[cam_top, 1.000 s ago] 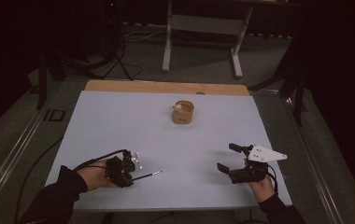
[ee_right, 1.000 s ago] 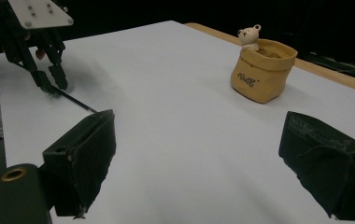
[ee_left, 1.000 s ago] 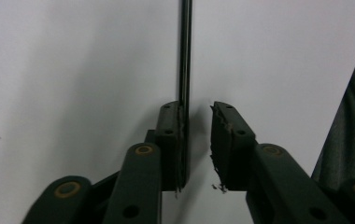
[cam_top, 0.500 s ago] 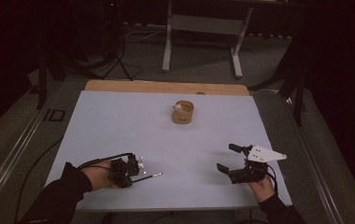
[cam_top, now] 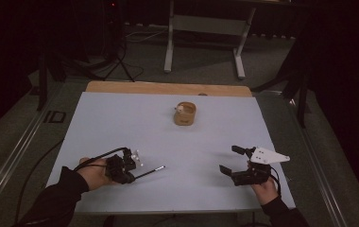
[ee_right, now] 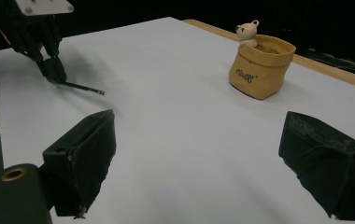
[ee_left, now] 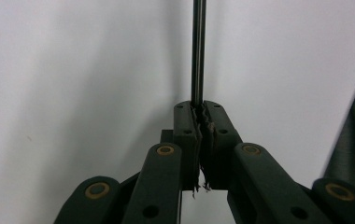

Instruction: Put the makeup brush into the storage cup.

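- Left gripper view is showing the left tool (ee_left: 199, 122) with its jaws pressed together on a thin dark rod (ee_left: 198, 51), which is running straight out from between the jaw tips over the pale counter (ee_left: 73, 70).
- High view is showing the same left tool (cam_top: 129, 174) low over the near left part of the counter (cam_top: 121, 123), held in the person's left hand (cam_top: 95, 171); the rod (cam_top: 150, 171) is sticking out toward the middle of the counter, lying close to the surface, though whether its far end is touching cannot be told.
- A black cable (cam_top: 40, 165) is trailing from the left tool off the counter's left edge.
- Right gripper view is showing the right tool (ee_right: 199, 163) with its jaws standing wide apart and nothing between them.
- In the high view the right tool (cam_top: 232, 161) is sitting over the near right part of the counter, held in the right hand (cam_top: 265, 188), with a grey three-cornered plate (cam_top: 268, 155) on top.
- The two tools are well apart from each other.
- A small tan fabric pouch (cam_top: 185, 114) is standing upright near the far middle of the counter, well apart from both tools.
- In the right gripper view a small pale teddy bear (ee_right: 247, 32) is peeking over the rim of the pouch (ee_right: 259, 67), which carries small dark lettering on its side.
- A wooden strip (cam_top: 168, 88) is running along the counter's far edge.
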Demonstrator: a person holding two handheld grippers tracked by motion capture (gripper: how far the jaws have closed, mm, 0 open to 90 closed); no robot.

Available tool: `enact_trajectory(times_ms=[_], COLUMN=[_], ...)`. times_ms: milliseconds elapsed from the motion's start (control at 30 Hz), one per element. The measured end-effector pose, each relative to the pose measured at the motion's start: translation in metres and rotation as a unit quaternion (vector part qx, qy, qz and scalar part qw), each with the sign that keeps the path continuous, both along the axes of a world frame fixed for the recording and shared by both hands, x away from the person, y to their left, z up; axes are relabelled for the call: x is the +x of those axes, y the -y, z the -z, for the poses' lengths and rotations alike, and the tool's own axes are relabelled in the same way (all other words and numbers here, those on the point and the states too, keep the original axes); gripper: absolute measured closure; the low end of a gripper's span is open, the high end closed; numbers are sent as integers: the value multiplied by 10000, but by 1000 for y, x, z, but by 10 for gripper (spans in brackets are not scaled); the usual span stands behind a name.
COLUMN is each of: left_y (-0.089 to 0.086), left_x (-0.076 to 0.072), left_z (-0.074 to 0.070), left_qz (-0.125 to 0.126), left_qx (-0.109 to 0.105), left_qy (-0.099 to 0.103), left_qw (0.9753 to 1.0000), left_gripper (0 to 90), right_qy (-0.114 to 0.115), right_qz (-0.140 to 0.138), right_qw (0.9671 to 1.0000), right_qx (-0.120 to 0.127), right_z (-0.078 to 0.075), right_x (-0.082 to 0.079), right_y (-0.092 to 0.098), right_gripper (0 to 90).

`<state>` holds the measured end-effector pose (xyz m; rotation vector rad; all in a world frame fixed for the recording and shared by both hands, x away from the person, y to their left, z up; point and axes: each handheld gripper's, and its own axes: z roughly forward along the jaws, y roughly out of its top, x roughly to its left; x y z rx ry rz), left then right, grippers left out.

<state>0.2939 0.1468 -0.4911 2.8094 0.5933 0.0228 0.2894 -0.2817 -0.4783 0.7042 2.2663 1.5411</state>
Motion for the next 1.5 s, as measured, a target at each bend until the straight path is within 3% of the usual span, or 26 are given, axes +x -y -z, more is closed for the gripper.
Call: enact_trajectory(times_ms=[33,67,133,333,367,400,433,567,800,967,1100,1233,1300,1400,1467,1500], left_y=[-1,-2,-4,-7,-7,-7,-6,-5,-4,-4,-2,2,5,8,8,11], left_x=[1,1,2,7,9,8,10,10,13,16,17,17,18,18,18,19], left_z=[-1,-2,-4,-7,-8,-8,-10,-15,-22,-26,-25,-23,-23,-24,-24,-27], left_qz=[-61,-44,-181,-583,-617,-649,-738,-755,-963,-1103,-1092,-1043,-1004,-1015,-1015,-1069], left_qx=[-30,-57,-146,-328,-345,-349,-398,-498,-862,-1304,-1513,-1596,-1616,-1744,-1744,-1961], left_qy=[-124,-46,-122,98,40,144,78,236,358,396,370,464,433,523,523,516], left_qw=[9999,10000,9997,9977,9975,9972,9965,9956,9910,9845,9817,9806,9808,9780,9780,9734], left_gripper=[857,857,857,857,857,857,857,857,857,857,857,857,857,857,857,857], right_qy=[0,-2,1,-29,-29,-40,-37,-39,7,-62,-4,-31,19,152,197,197], right_qz=[-3,-1,0,-5,-9,-12,-7,-6,-8,-87,-72,-92,-78,3,31,31], right_qw=[10000,10000,10000,10000,10000,10000,10000,10000,10000,9999,10000,9999,9999,9998,9998,9998], right_qx=[-2,3,-5,1,1,10,7,16,8,-75,-67,-48,-76,-85,-64,-64], right_z=[0,0,0,1,1,1,1,1,0,1,-1,-1,-2,-4,-5,-5], right_x=[0,0,0,1,1,1,1,1,1,1,0,0,-1,-2,-2,-2], right_y=[0,0,0,0,0,0,0,0,0,-2,-1,-1,-2,-2,-2,-2], right_gripper=[109,109,110,109,109,109,109,109,108,108,108,108,108,108,108,108])
